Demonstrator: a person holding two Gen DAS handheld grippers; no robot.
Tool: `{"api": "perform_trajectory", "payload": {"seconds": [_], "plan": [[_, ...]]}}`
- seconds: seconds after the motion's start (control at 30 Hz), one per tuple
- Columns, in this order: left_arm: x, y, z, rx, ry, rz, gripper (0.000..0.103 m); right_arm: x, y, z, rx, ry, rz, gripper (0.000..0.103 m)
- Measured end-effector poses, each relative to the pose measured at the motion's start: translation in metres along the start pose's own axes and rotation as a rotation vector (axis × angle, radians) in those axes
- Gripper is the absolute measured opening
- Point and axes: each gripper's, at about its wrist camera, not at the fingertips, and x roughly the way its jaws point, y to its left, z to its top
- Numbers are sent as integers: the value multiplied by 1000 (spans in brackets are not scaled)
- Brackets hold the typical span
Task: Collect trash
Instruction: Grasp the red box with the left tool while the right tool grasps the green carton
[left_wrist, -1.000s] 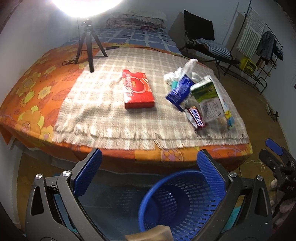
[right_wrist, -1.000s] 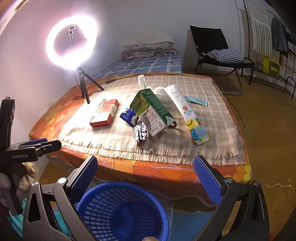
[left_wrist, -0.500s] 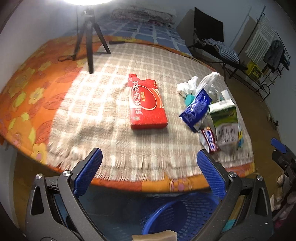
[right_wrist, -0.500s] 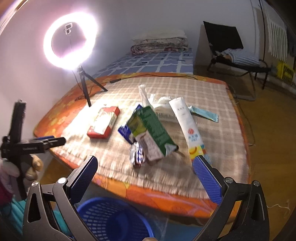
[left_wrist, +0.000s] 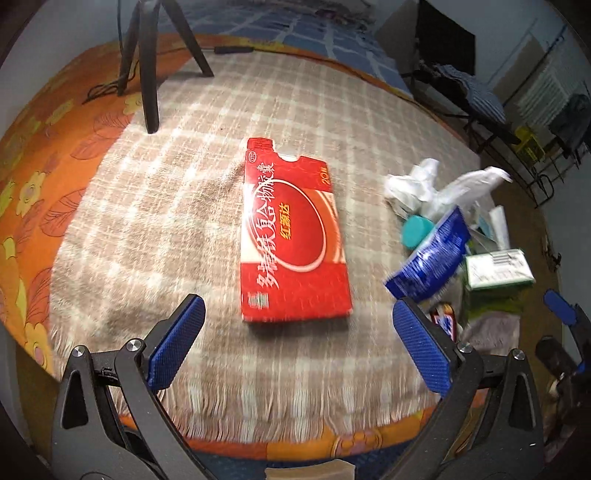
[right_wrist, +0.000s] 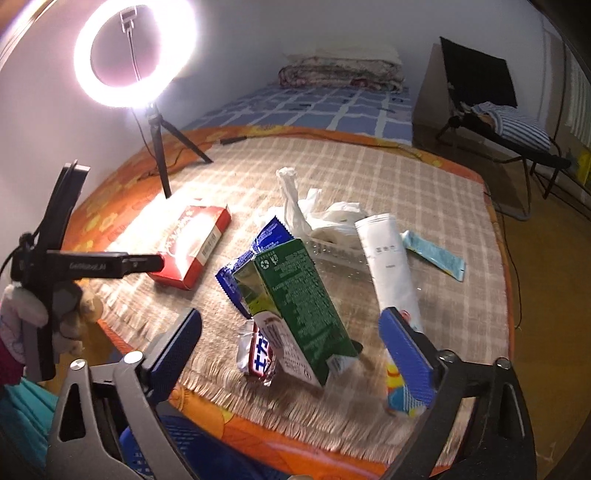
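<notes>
Left gripper (left_wrist: 299, 339) released, jaws wide, low in frame under red box (left_wrist: 291, 236) with white Chinese text, "20" readable; right gripper (right_wrist: 291, 350) released, green carton (right_wrist: 303, 306) frame centre, "GenRobot.AI" at left

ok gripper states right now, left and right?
Left gripper: open, empty, just short of the flat red cardboard box.
Right gripper: open, empty, jaws either side of the green drink carton.

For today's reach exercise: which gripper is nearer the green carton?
Right. The right gripper is open right at the green carton, its near end between the fingers. The left gripper faces the red box, the carton off to its right.
</notes>
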Motion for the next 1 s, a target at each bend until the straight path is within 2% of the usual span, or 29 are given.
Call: {"api": "perform_trajectory", "payload": {"seconds": [0.2, 0.37, 0.53, 0.67, 0.73, 0.8, 0.83, 1.0], "plan": [[18, 0, 17, 13, -14, 61, 103, 18, 1, 8, -27, 20, -30, 91], [34, -2, 26, 13, 12, 58, 103, 31, 2, 10, -33, 40, -36, 91], [46, -12, 31, 37, 23, 65, 95, 38, 8, 12, -57, 46, -49, 88], [55, -11, 33, 32, 48, 64, 80, 42, 9, 13, -56, 59, -37, 81], [56, -9, 34, 29, 46, 58, 80, 43, 11, 13, -63, 62, -38, 76], [54, -11, 31, 38, 43, 52, 80, 44, 12, 12, -75, 70, -41, 62], [52, -10, 30, 40, 37, 53, 80, 44, 13, 12, -81, 74, -42, 58], [43, -5, 29, 29, 21, 44, 79, 40, 14, 9, -96, 71, -46, 48]]}}
